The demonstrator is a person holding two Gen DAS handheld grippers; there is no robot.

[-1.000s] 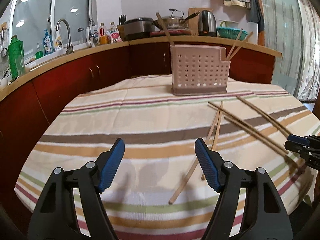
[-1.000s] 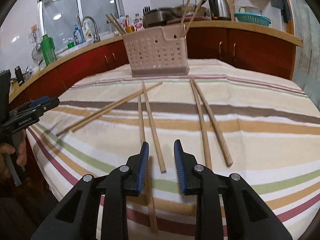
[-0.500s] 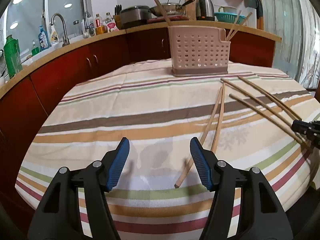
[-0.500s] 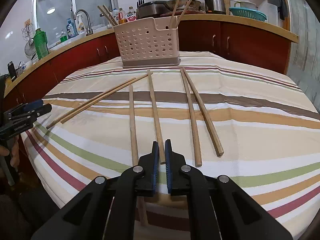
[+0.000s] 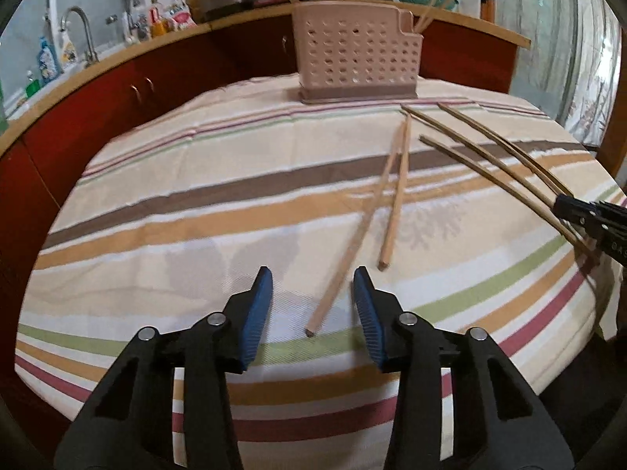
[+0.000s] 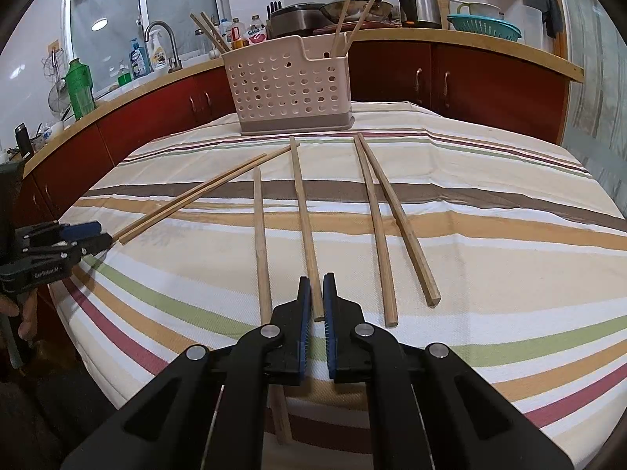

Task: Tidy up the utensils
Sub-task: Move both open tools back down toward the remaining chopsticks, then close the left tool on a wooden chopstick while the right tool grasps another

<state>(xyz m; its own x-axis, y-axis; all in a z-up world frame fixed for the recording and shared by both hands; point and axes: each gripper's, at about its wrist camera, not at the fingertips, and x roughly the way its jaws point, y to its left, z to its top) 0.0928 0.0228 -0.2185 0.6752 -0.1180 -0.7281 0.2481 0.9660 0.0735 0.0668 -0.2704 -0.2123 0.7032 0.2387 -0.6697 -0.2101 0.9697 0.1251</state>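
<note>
A woven cotton-like tablecloth with beige, brown, green and maroon stripes (image 6: pixel 490 235) covers the table, matt and faintly ribbed. The pale, matt wooden chopsticks (image 6: pixel 303 219) lying on it show a fine grain and squared ends. The pinkish-beige perforated plastic utensil holder (image 6: pixel 288 86) looks smooth with a dull sheen, its base band slightly darker. The black plastic gripper arms (image 5: pixel 427 384) are semi-matt, fixed with shiny round metal rivets (image 5: pixel 405 318), and carry blue ribbed rubbery pads (image 5: pixel 256 313). Behind, the dark red cabinet doors (image 6: pixel 470 82) are glossy with small metal handles; the stainless steel kettle (image 6: pixel 419 0) and curved chrome tap (image 6: pixel 162 39) gleam.
</note>
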